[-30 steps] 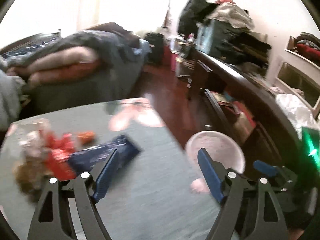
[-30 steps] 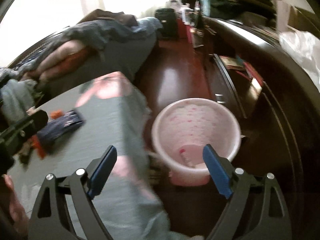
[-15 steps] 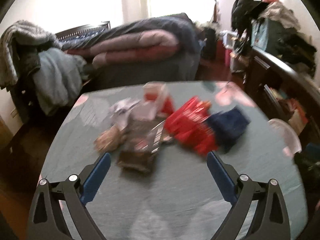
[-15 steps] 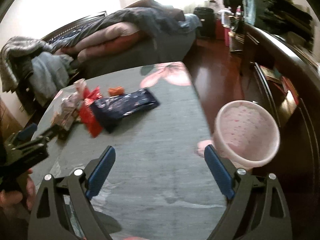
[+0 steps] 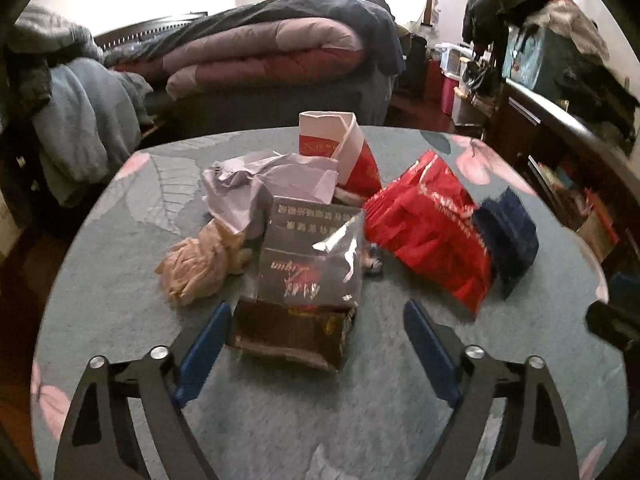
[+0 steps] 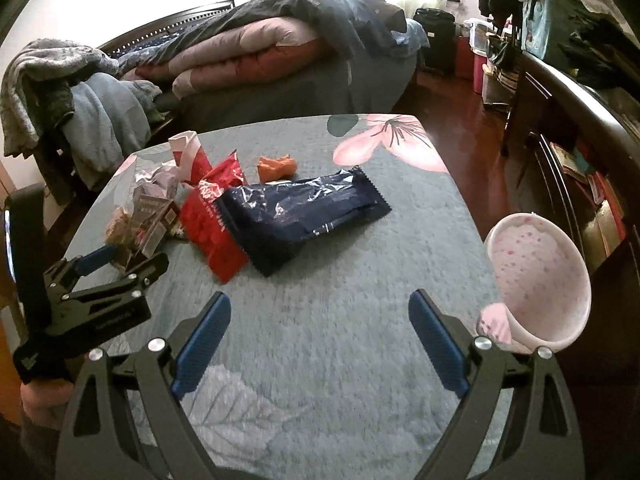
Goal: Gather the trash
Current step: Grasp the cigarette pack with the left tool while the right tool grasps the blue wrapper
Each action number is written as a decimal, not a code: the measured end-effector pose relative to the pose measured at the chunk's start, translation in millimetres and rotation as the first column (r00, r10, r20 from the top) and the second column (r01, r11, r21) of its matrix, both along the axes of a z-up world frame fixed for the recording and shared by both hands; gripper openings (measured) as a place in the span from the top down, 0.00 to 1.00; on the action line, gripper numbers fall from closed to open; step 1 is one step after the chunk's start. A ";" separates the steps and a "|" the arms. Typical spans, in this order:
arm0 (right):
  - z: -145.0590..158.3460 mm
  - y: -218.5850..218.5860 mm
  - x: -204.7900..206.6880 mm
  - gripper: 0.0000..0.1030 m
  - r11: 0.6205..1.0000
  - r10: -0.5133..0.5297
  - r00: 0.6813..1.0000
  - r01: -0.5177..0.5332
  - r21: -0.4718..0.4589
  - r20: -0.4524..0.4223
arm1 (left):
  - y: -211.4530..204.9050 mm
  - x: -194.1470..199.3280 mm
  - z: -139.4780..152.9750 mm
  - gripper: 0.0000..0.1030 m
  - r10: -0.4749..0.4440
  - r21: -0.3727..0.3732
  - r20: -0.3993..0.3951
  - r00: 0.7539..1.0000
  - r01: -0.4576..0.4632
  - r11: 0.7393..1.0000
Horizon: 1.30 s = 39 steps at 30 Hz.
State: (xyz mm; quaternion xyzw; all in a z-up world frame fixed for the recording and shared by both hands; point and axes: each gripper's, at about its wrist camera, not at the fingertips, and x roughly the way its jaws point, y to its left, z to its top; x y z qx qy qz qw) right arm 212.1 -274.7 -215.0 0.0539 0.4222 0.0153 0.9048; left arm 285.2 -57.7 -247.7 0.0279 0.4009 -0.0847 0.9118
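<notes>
Glossy foil wrapper (image 6: 304,216), matt tablecloth (image 6: 340,320)

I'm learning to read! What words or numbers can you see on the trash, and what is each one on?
None can be read for sure.
Grey carton: upside-down cursive, perhaps "Liqun", with blurred Chinese characters above it.
Red wrapper: white lettering, too blurred.
Red and white packet: gold script, too small.
Dark blue wrapper: small white print, unreadable.

- bare tablecloth (image 6: 328,320) spans the lower centre of the right wrist view.
- trash pile: red wrapper (image 5: 432,232), dark box (image 5: 292,332), crowds the left wrist view's centre.
- pink bin (image 6: 540,284) at the right edge.
</notes>
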 end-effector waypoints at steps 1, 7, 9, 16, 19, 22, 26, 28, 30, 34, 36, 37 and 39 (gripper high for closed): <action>-1.1 -0.1 4.0 0.11 1.000 -0.006 1.000 0.006 0.002 -0.004 | -1.0 2.8 0.4 0.17 0.003 -0.005 0.001 1.000 -0.003 1.000; -6.5 -3.4 25.8 0.08 0.997 -0.033 0.999 0.035 0.067 -0.033 | 6.3 16.1 -1.3 0.47 0.034 -0.057 -0.021 0.999 -0.035 0.998; -8.7 -6.8 34.8 0.05 0.990 -0.053 0.997 0.059 0.127 -0.053 | 11.5 16.3 0.1 0.48 0.046 -0.094 -0.020 0.999 -0.047 0.994; -26.9 -18.3 68.7 0.04 0.924 -0.168 0.971 0.214 0.315 -0.168 | 26.9 3.7 8.5 0.49 0.073 -0.151 -0.019 0.997 -0.075 0.986; -32.3 -21.9 81.3 0.03 0.874 -0.234 0.951 0.297 0.385 -0.203 | 28.3 -4.3 15.7 0.48 0.069 -0.143 0.004 0.998 -0.067 0.987; -30.9 -20.3 92.3 0.04 0.851 -0.256 0.946 0.317 0.418 -0.197 | 29.3 -8.6 22.2 0.48 0.056 -0.150 0.017 0.998 -0.053 0.987; -28.7 -11.5 101.6 0.34 0.879 -0.272 0.945 0.320 0.352 -0.179 | 31.0 -12.8 28.4 0.48 0.050 -0.150 0.035 0.998 -0.044 0.988; -28.4 -6.7 103.5 0.54 0.900 -0.248 0.952 0.294 0.321 -0.177 | 33.4 -14.9 31.8 0.48 0.053 -0.158 0.042 0.998 -0.046 0.986; -27.5 -4.1 103.3 0.68 0.912 -0.226 0.959 0.271 0.309 -0.172 | 35.2 -17.2 34.0 0.48 0.059 -0.168 0.042 0.997 -0.051 0.985; -21.3 -2.5 95.2 0.74 0.926 -0.205 0.969 0.237 0.293 -0.135 | 37.7 -23.5 36.9 0.48 0.068 -0.190 0.040 0.997 -0.059 0.980; -18.4 -4.5 87.4 0.74 0.928 -0.202 0.972 0.229 0.293 -0.118 | 37.6 -27.2 38.8 0.48 0.071 -0.189 0.044 0.997 -0.061 0.980; -16.5 -6.1 83.6 0.74 0.929 -0.203 0.973 0.227 0.293 -0.111 | 37.5 -29.3 40.1 0.48 0.073 -0.188 0.046 0.996 -0.063 0.980; -13.8 -9.9 76.3 0.74 0.928 -0.206 0.974 0.226 0.298 -0.099 | 37.6 -32.3 42.0 0.48 0.076 -0.189 0.047 0.996 -0.066 0.980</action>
